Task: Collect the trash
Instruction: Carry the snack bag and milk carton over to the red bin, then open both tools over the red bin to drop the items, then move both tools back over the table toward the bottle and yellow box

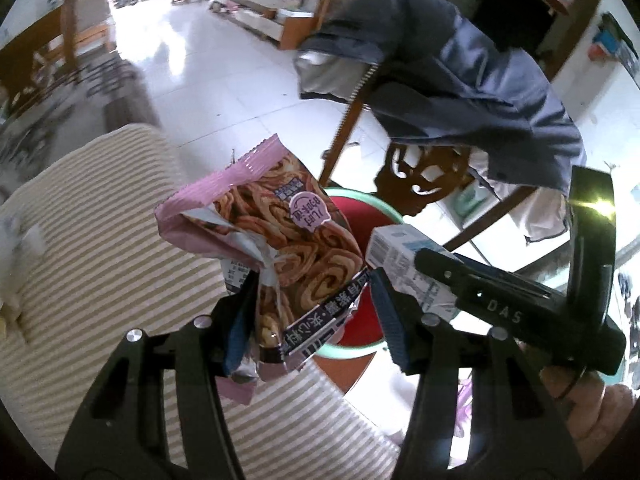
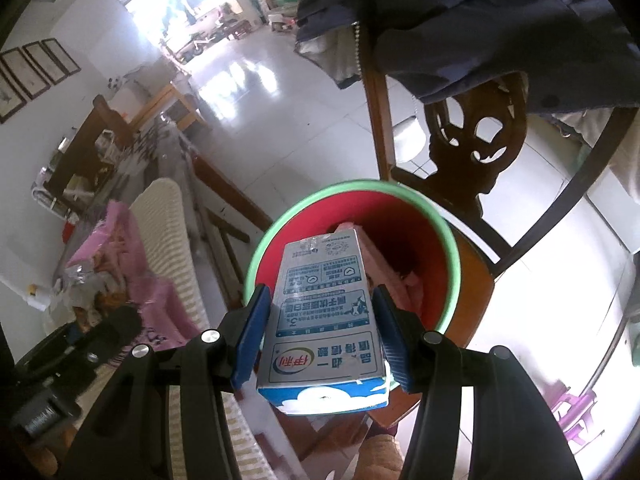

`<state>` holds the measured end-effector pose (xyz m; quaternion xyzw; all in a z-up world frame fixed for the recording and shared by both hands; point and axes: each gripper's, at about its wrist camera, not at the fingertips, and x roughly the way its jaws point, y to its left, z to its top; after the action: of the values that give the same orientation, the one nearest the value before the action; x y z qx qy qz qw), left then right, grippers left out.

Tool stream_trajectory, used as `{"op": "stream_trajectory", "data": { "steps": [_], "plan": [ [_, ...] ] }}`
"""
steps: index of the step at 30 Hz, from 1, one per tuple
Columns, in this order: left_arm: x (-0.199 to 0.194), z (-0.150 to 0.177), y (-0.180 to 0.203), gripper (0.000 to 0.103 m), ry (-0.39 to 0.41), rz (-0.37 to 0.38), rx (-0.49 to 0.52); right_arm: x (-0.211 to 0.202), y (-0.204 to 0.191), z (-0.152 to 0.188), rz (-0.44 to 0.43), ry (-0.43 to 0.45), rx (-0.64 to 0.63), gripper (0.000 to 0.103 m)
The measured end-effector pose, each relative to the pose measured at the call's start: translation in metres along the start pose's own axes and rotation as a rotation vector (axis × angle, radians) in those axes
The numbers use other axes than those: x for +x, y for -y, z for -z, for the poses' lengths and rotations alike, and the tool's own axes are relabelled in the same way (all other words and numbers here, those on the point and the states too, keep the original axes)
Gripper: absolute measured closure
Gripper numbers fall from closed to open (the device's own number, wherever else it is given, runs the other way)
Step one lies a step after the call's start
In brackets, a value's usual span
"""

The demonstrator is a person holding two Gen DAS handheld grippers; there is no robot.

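My left gripper (image 1: 312,280) is shut on a pink snack bag (image 1: 280,232) printed with swirl biscuits and holds it in the air. Beside it, my right gripper (image 2: 320,294) is shut on a blue and white milk carton (image 2: 324,320), also seen in the left wrist view (image 1: 400,256). Both hang just above a bin with a red inside and a green rim (image 2: 348,188), whose rim (image 1: 352,354) shows behind the bag. Pink wrappers (image 2: 400,276) lie in the bin. The snack bag (image 2: 116,248) appears blurred at the left of the right wrist view.
The bin rests on the brown seat (image 2: 476,264) of a carved wooden chair (image 2: 472,140) with a blue jacket (image 1: 460,80) draped over its back. A striped cushion (image 1: 100,240) lies to the left. A hand (image 1: 580,392) holds the right gripper. White tiled floor lies beyond.
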<state>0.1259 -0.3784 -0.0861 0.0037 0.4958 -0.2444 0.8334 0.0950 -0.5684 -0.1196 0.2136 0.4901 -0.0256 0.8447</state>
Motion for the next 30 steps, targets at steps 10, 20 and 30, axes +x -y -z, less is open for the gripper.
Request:
{"op": "stream_trajectory", "data": {
  "steps": [10, 20, 30],
  "plan": [
    [0.012, -0.013, 0.011, 0.020, 0.022, -0.075, 0.059, 0.005, 0.020, -0.014, 0.015, 0.028, 0.052, 0.036],
    [-0.029, -0.007, -0.060, 0.017, 0.056, -0.285, 0.120, 0.012, 0.011, -0.006, -0.002, -0.005, 0.061, 0.036],
    [-0.065, 0.025, -0.188, 0.014, -0.169, -0.831, 0.311, 0.032, -0.033, 0.006, -0.041, -0.062, 0.016, 0.036]
  ]
}}
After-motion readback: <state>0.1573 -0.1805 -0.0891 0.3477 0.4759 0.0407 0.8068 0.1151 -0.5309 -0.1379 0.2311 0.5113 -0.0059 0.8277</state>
